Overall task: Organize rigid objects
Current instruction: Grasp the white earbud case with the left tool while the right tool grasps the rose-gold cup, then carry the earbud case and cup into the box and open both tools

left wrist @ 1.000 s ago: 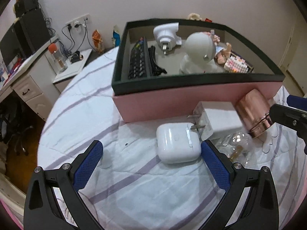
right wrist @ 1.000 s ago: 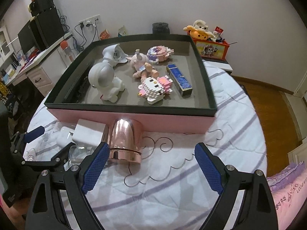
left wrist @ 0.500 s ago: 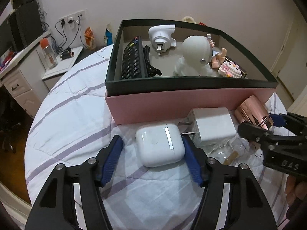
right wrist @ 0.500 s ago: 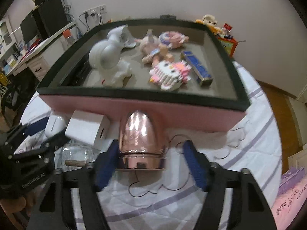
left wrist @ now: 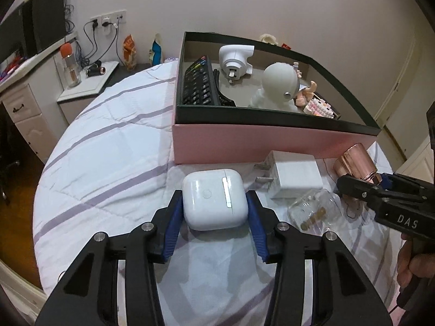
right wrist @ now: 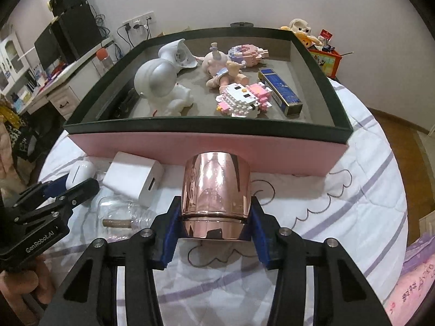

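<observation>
Lower centre of the left wrist view: my left gripper [left wrist: 214, 212] is closed on the white earbud case [left wrist: 213, 198], blue pads touching both its sides. Lower centre of the right wrist view: my right gripper [right wrist: 214, 218] clamps the rose-gold metal cap [right wrist: 216, 187] at its base. Both objects sit on the white striped quilt [left wrist: 108, 157], just in front of the pink box [right wrist: 206, 149]. Between them lie a white plug adapter [left wrist: 295, 175] and a clear glass bottle [left wrist: 314, 213].
</observation>
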Tool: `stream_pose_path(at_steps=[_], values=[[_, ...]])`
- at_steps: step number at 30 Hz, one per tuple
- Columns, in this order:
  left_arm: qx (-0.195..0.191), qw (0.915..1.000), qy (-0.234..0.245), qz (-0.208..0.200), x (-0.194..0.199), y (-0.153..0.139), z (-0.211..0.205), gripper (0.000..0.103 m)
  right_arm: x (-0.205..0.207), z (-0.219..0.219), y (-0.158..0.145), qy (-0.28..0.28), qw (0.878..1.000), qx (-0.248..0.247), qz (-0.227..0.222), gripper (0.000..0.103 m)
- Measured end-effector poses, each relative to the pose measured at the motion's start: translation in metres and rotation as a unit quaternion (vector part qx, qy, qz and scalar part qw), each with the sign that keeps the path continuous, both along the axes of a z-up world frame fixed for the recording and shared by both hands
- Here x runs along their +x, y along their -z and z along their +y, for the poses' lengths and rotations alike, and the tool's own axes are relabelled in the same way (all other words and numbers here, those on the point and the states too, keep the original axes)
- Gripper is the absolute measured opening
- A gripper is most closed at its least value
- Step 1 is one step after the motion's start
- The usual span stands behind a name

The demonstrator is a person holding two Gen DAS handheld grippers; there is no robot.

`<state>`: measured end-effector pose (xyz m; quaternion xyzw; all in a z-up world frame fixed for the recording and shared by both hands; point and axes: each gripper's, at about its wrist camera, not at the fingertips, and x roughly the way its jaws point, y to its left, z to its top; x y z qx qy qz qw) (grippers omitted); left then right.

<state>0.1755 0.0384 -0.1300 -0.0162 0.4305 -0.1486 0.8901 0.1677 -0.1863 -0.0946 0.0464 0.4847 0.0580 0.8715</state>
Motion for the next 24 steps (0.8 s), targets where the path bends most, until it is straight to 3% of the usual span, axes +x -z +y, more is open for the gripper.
stream_pose_path(at_steps=[6,14,24], values=[[-0.005,0.9999,-0.004,-0.012,-0.01,-0.016,0.01,0.046,-0.008,-0.009,-0.013,-0.003,1.0,0.028,-0.008,0.048],[-0.011,0.9981,0.006,-0.06,-0.02,-0.067,0.012,0.046,-0.014,-0.021,-0.047,-0.005,0.998,0.054,-0.043,0.048],[-0.012,0.9947,0.03,-0.097,0.022,-0.116,-0.012,0.046,0.024,-0.038,-0.098,-0.003,0.995,0.027,-0.092,0.048]])
